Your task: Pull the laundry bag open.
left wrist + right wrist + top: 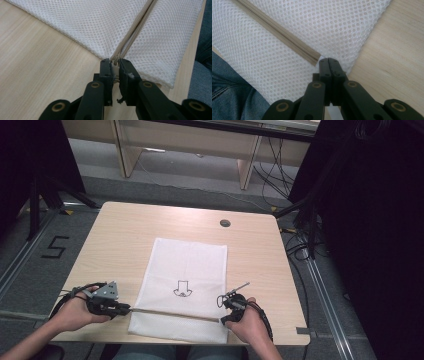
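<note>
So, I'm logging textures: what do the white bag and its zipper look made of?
The white bag looks like soft synthetic mesh, matte, with small round holes throughout. Its zipper looks like beige woven tape, probably a plastic coil; the teeth are too fine to tell.

One legible numeral was found: a black figure "5" (55,247) marked on the grey floor left of the light wooden table (125,230), as seen in the high view. A small black outline drawing (182,289) stood on the white mesh zippered bag (195,260) lying on that table; it was a pictogram, not lettering, and what it depicted could not be determined. No brand, label or other writing could be read in either gripper view.
</note>
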Tool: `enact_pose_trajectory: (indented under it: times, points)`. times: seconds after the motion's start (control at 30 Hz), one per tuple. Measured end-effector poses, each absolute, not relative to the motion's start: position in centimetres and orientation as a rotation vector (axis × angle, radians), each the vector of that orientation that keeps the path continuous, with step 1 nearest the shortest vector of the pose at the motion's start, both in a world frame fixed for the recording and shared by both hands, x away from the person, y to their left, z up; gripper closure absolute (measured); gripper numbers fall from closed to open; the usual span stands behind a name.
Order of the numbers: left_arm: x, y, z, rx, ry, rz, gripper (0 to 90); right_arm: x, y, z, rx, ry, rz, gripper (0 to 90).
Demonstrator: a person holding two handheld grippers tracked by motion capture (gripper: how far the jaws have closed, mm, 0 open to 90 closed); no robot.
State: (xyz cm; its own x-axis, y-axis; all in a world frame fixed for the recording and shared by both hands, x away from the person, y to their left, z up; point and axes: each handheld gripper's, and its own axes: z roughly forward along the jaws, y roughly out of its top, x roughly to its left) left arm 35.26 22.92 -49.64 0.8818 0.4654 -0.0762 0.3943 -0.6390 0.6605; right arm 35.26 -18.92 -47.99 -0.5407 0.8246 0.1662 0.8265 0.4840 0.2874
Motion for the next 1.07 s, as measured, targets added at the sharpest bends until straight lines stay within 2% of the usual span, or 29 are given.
enact_pose_trajectory:
  times: [0.27, 0.43, 0.5, 0.6, 0.8, 0.9, 1.07]
  points:
    - [34.9, 23.0, -48.4, 2.217, 0.592, 0.144, 60.2, 35.1, -18.9, -47.8, -1.489, -2.691, -0.535, 90.0]
    - [35.6, 21.2, -47.6, 2.095, 0.606, 0.142, 44.6, 35.0, -19.0, -47.8, -1.479, -2.697, -0.548, 88.7]
    - [35.6, 20.0, -47.7, 2.046, 0.651, 0.123, 40.7, 35.0, -19.1, -47.9, -1.474, -2.689, -0.575, 83.2]
    - [35.9, 19.0, -47.8, 2.046, 0.642, 0.180, 36.3, 34.6, -18.8, -47.8, -1.461, -2.723, -0.575, 83.4]
    - [35.7, 20.2, -48.4, 2.009, 0.745, 0.206, 35.6, 34.1, -18.3, -47.7, -1.476, -2.721, -0.559, 79.6]
    - [35.8, 21.4, -48.1, 1.995, 0.759, 0.277, 36.3, 34.2, -18.6, -47.5, -1.424, -2.765, -0.598, 76.1]
    - [36.3, 22.8, -47.7, 1.923, 0.820, 0.319, 36.9, 34.0, -18.9, -46.7, -1.480, -2.747, -0.677, 72.5]
